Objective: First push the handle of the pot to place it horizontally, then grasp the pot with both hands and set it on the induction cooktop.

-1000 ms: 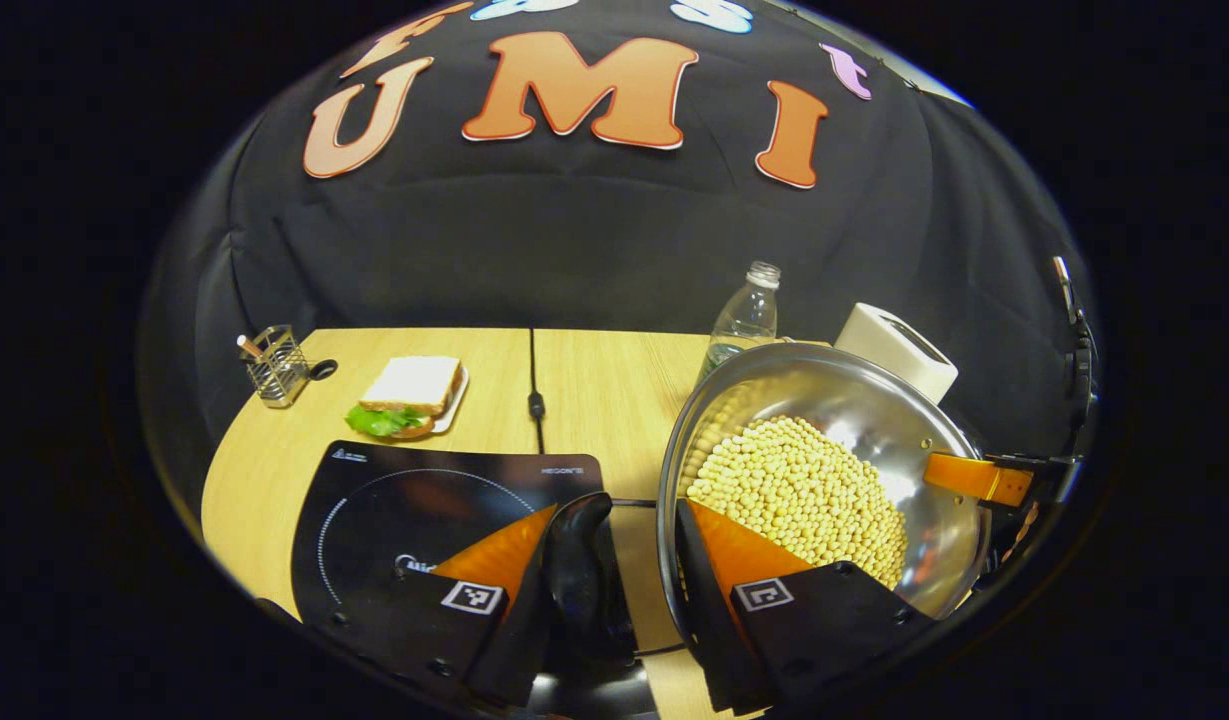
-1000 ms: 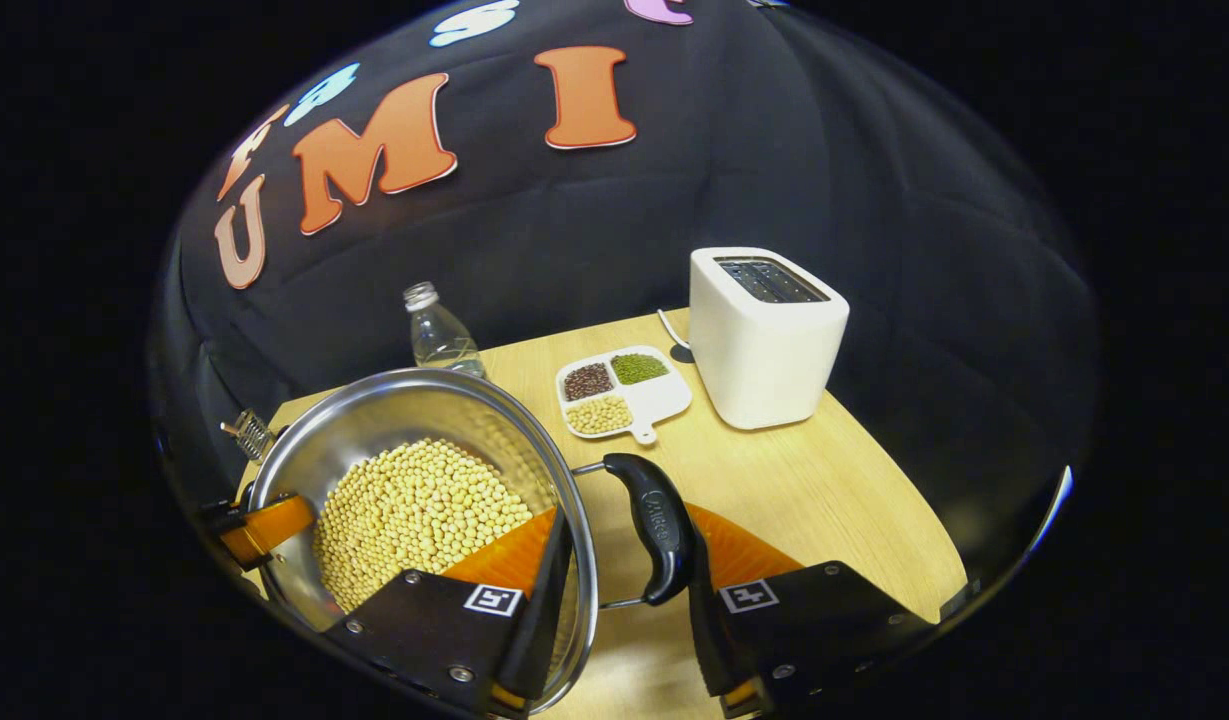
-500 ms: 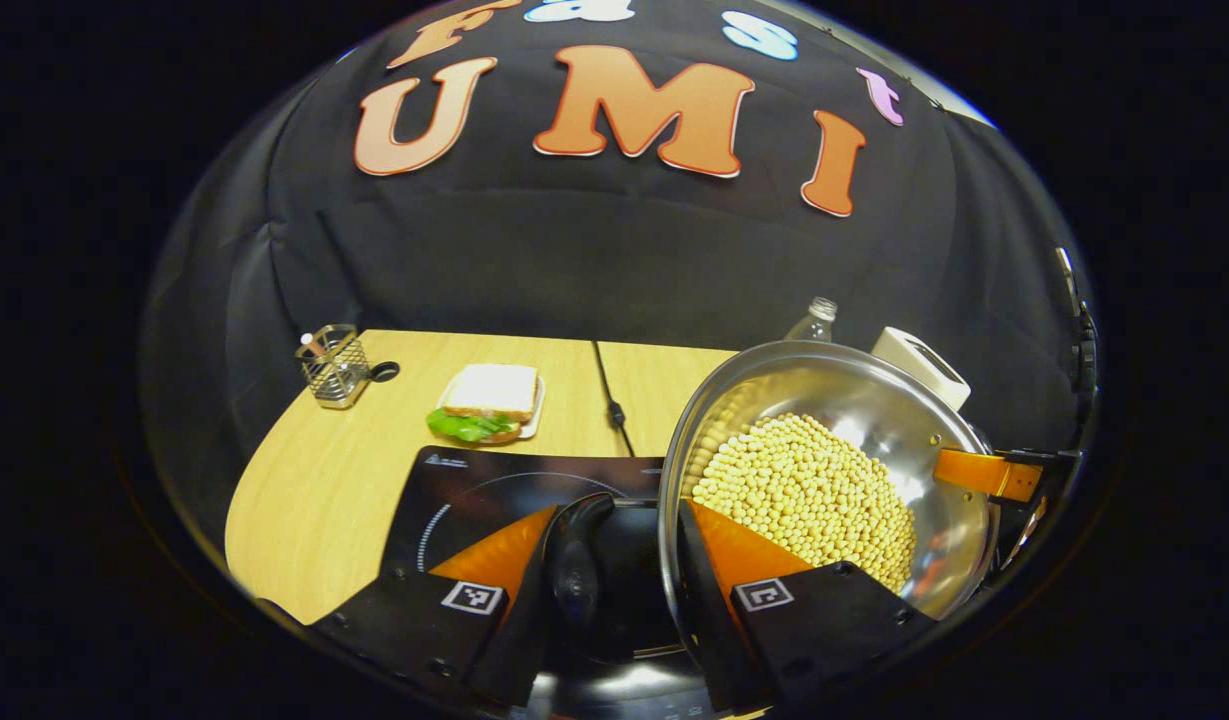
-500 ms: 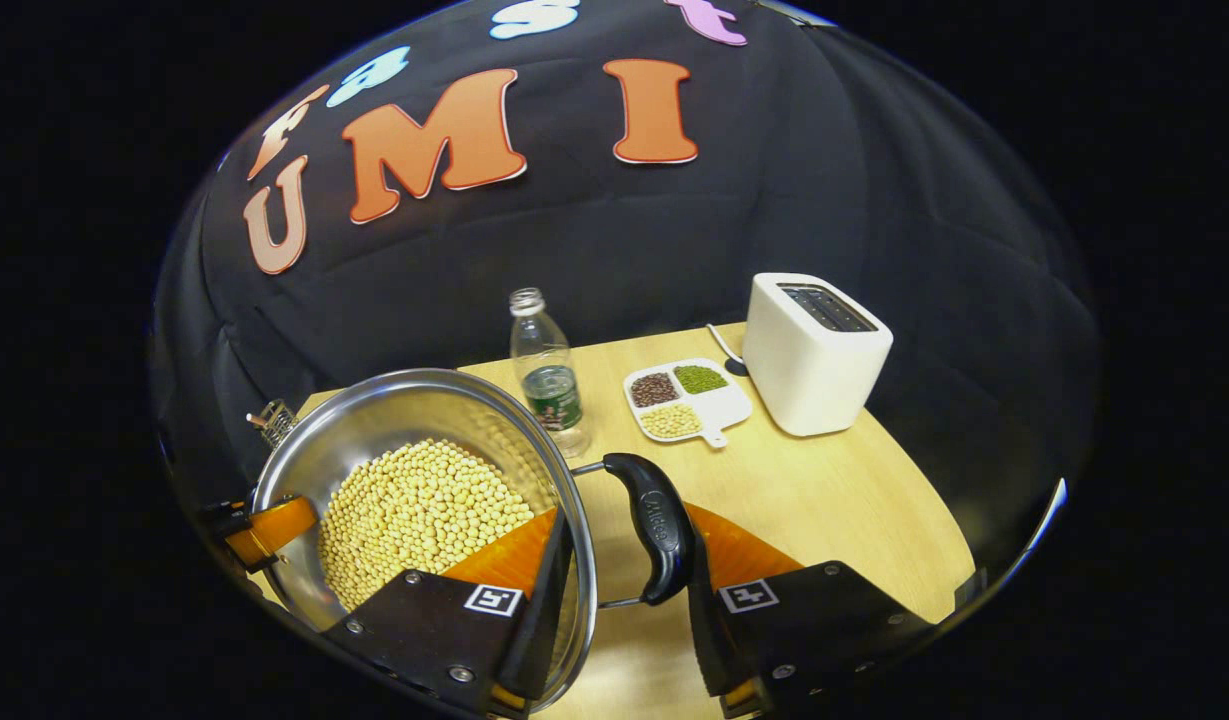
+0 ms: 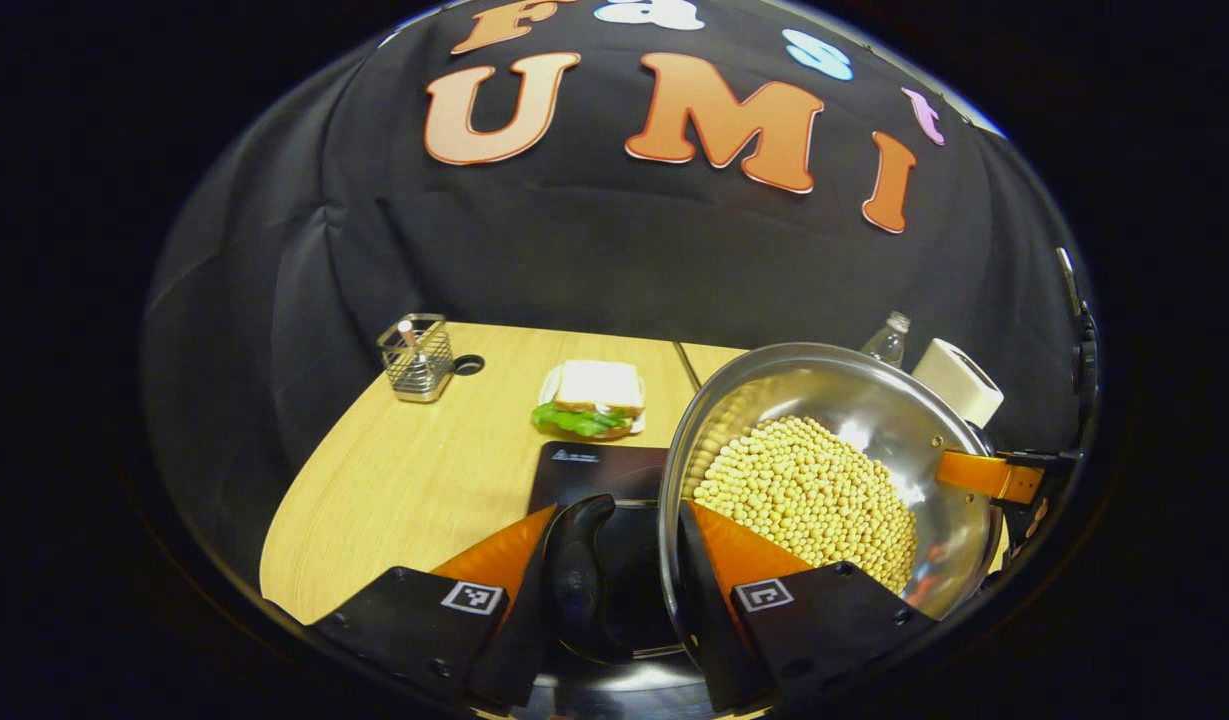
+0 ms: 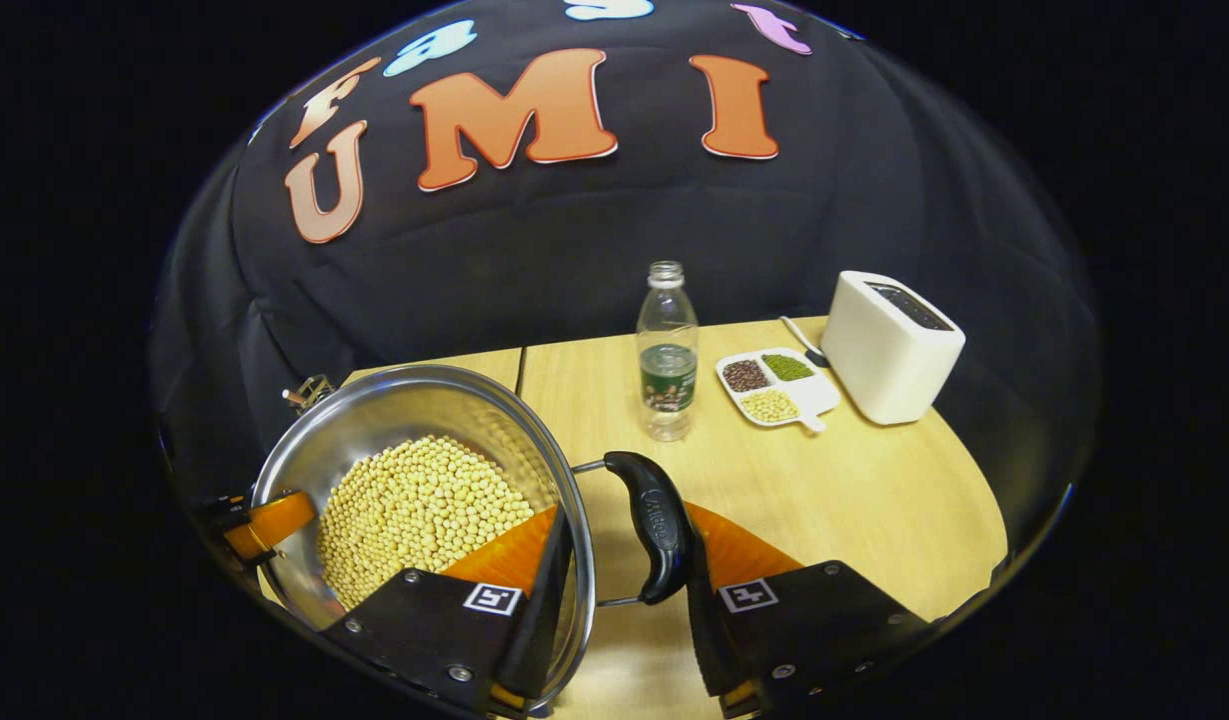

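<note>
Steel pot of soybeans carried between both tools above the worktop (image 5: 424,470).

The pot (image 5: 854,400), held level, hangs over the induction cooktop (image 5: 604,470). The left tool (image 5: 629,560) is clamped across the pot's wall and its black side handle (image 5: 577,570); the right tool (image 6: 624,560) grips the opposite handle (image 6: 654,525) likewise. Since a second ago the pot has travelled leftward: the cooktop now lies beneath it, and the water bottle (image 6: 667,350), bean tray (image 6: 774,385) and toaster (image 6: 889,345) stand farther right.
</note>
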Demonstrator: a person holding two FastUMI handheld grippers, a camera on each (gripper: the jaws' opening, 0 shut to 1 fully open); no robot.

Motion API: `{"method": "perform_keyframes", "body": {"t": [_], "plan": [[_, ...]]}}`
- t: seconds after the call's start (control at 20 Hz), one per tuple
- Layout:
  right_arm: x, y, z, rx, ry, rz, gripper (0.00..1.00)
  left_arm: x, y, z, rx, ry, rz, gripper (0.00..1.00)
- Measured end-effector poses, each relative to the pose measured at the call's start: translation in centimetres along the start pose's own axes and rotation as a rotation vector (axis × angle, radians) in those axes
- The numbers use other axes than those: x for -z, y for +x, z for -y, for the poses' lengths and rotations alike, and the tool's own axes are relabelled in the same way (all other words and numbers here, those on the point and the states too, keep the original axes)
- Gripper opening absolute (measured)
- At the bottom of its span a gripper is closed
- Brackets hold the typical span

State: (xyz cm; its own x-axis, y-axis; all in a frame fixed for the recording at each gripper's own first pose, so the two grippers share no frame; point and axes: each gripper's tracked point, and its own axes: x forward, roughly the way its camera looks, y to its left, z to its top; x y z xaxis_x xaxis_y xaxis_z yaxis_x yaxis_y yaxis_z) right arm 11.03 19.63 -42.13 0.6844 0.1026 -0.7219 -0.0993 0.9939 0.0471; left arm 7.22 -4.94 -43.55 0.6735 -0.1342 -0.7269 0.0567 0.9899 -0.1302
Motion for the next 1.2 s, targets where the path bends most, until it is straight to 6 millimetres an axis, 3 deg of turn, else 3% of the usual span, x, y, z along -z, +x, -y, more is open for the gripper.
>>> {"method": "perform_keyframes", "body": {"t": [0.3, 0.35, 0.65, 0.7, 0.8, 0.95, 1.0, 1.05, 1.2], "plan": [[2.9, 3.0, -3.6, -0.025, -0.004, -0.057, 0.58, 2.4, 1.8, -4.7, -0.031, 0.003, -0.049, 0.73], [3.7, 3.2, -4.0, -0.026, -0.004, -0.066, 0.57, 2.7, 2.0, -5.1, -0.032, 0.003, -0.056, 0.70], [4.8, 4.3, -4.2, -0.003, -0.019, -0.094, 0.61, 4.0, 3.2, -5.5, -0.030, -0.013, -0.113, 0.67], [4.4, 4.5, -4.4, 0.000, -0.020, -0.079, 0.62, 4.4, 3.4, -5.6, -0.038, -0.016, -0.127, 0.75], [4.6, 4.2, -4.1, -0.001, -0.026, -0.085, 0.64, 4.2, 3.3, -5.7, -0.057, -0.013, -0.115, 0.70], [2.8, 3.5, -3.9, -0.029, -0.039, -0.034, 0.71, 0.1, 2.0, -5.9, -0.099, 0.036, 0.003, 0.78], [2.1, 2.5, -3.5, -0.030, -0.042, -0.019, 0.75, -1.7, 1.1, -5.6, -0.115, 0.060, 0.053, 0.87], [1.2, 1.6, -3.1, -0.033, -0.042, 0.003, 0.86, -3.3, -0.1, -5.3, -0.125, 0.071, 0.106, 0.96], [-2.3, -2.3, -0.7, -0.025, -0.032, 0.088, 0.94, -9.6, -5.0, -3.2, -0.106, 0.052, 0.258, 0.98]]}}
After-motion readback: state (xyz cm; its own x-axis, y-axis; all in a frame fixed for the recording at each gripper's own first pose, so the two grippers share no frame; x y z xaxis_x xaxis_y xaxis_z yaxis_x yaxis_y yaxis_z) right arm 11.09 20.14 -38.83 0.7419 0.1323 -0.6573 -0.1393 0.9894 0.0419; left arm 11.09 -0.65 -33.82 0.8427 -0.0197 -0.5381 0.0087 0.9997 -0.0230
